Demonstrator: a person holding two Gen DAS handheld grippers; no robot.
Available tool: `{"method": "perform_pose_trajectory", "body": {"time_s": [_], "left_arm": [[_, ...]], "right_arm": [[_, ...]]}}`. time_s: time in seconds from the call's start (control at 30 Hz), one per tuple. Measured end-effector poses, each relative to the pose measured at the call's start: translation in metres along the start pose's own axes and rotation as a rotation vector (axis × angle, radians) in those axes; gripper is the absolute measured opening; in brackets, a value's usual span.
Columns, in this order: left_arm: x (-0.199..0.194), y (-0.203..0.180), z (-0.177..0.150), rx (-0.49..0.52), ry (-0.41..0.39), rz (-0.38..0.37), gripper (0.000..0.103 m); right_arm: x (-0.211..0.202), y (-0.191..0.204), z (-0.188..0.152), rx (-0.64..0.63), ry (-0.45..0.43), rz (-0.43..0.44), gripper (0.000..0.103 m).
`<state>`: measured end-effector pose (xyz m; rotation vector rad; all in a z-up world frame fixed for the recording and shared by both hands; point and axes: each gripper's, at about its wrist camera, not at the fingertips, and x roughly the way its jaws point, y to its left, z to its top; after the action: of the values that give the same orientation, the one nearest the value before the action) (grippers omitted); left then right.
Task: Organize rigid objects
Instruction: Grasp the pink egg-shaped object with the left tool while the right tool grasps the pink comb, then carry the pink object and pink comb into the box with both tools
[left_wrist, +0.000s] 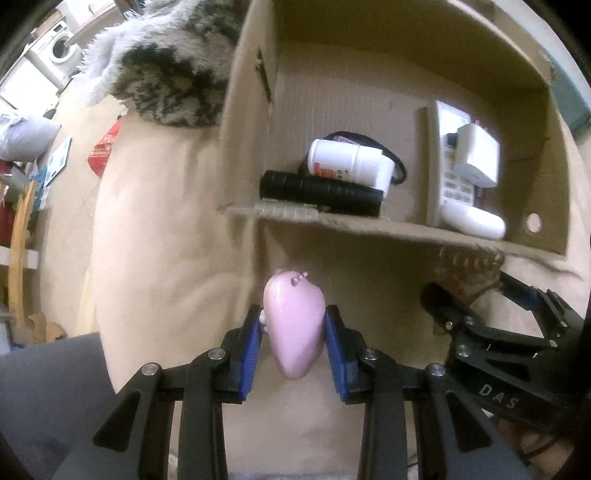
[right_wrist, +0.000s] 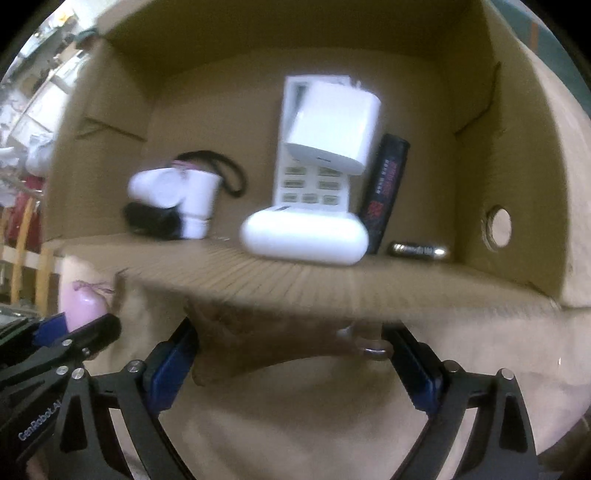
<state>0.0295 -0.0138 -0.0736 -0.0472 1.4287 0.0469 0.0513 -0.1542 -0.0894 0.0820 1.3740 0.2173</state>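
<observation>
My left gripper (left_wrist: 293, 332) is shut on a smooth pink oval object (left_wrist: 295, 325) with a small bead chain, held just in front of the cardboard box (left_wrist: 369, 221). It also shows at the left of the right wrist view (right_wrist: 83, 306). My right gripper (right_wrist: 291, 350) holds a brownish translucent ridged object (right_wrist: 273, 339) between its blue pads, just below the box's front wall; it shows in the left wrist view (left_wrist: 469, 266). Inside the box lie a white bottle (left_wrist: 351, 162), a black ridged cylinder (left_wrist: 321, 192), a white remote (right_wrist: 314, 147), a white charger (right_wrist: 332, 125) and a white case (right_wrist: 304, 236).
A dark slim box (right_wrist: 388, 188) and a battery (right_wrist: 419, 251) lie at the box's right side. The box stands on a beige cover (left_wrist: 159, 240). A grey furry cushion (left_wrist: 166, 62) lies beyond the box's left wall. Clutter and a washing machine (left_wrist: 61, 48) are at far left.
</observation>
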Motion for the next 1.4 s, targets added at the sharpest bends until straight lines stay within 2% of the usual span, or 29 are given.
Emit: {"method": "perform_pose_trajectory", "body": {"time_s": [0.3,0.4,0.47,0.8,0.93,1.07,1.17,1.3,1.4], "left_arm": [[-0.05,0.009,-0.022,-0.002,-0.122,0.021,0.03],[-0.077,0.007,-0.03,0.001,-0.194,0.035,0.03],[-0.092,0.012,-0.024,0.005,-0.255,0.046,0.03],[-0.159,0.006,0.023,0.042,-0.455,0.014,0.03],[-0.176,0.002,0.049,0.04,-0.509,-0.007,0.03],[-0.18,-0.004,0.073,0.053,-0.538,-0.028,0.03],[-0.166,-0.01,0.089,0.067,-0.542,-0.038,0.03],[-0.128,-0.013,0.102,0.085,-0.498,-0.083,0.03],[-0.093,-0.017,0.103,0.112,-0.457,-0.086,0.03]], "right_arm": [[-0.045,-0.001,-0.036,0.045,-0.039,0.083,0.103],[-0.071,-0.01,-0.046,0.064,-0.08,0.121,0.103],[-0.089,-0.017,-0.046,0.093,-0.119,0.165,0.103],[-0.162,-0.026,0.006,0.065,-0.306,0.191,0.103],[-0.171,-0.021,0.03,0.029,-0.358,0.18,0.103],[-0.168,-0.025,0.048,0.033,-0.373,0.189,0.103],[-0.155,-0.029,0.059,0.045,-0.374,0.176,0.103],[-0.129,-0.039,0.065,0.051,-0.363,0.155,0.103],[-0.107,-0.047,0.063,0.057,-0.344,0.147,0.103]]}}
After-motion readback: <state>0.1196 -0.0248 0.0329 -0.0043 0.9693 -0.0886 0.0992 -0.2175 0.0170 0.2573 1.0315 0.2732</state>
